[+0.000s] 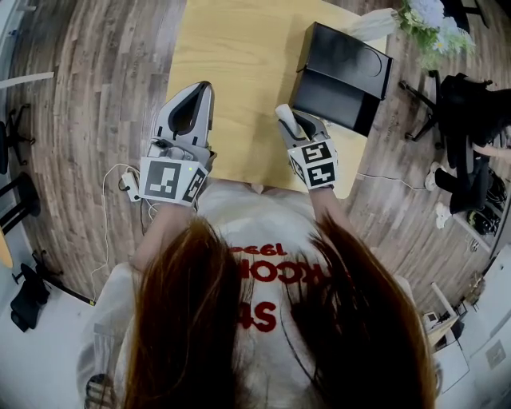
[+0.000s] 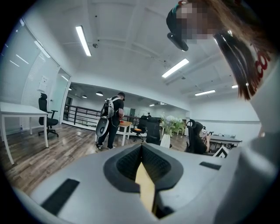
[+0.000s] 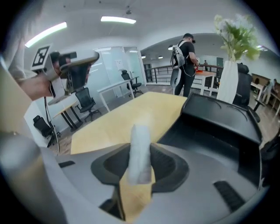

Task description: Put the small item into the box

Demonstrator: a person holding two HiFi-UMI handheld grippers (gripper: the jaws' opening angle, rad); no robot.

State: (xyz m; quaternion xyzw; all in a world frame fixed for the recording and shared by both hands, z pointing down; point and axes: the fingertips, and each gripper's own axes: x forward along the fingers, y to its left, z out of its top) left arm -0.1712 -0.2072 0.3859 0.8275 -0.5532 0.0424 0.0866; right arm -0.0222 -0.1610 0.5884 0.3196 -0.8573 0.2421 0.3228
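A black box (image 1: 339, 76) sits on the far right part of the wooden table (image 1: 239, 64); in the right gripper view the black box (image 3: 218, 122) lies just ahead and to the right. My right gripper (image 1: 286, 113) hovers over the table's near edge, close to the box's front left corner. It is shut on a small white item (image 3: 141, 140) that sticks up between its pads. To the left, my left gripper (image 1: 209, 86) is over the table's near left corner. Its jaws (image 2: 141, 146) are shut with nothing in them.
A white vase of flowers (image 1: 423, 20) stands past the box at the table's far right corner. A dark office chair (image 1: 463, 104) is on the floor to the right, and white cables (image 1: 120, 184) lie at the left. A person (image 3: 186, 65) stands far off in the room.
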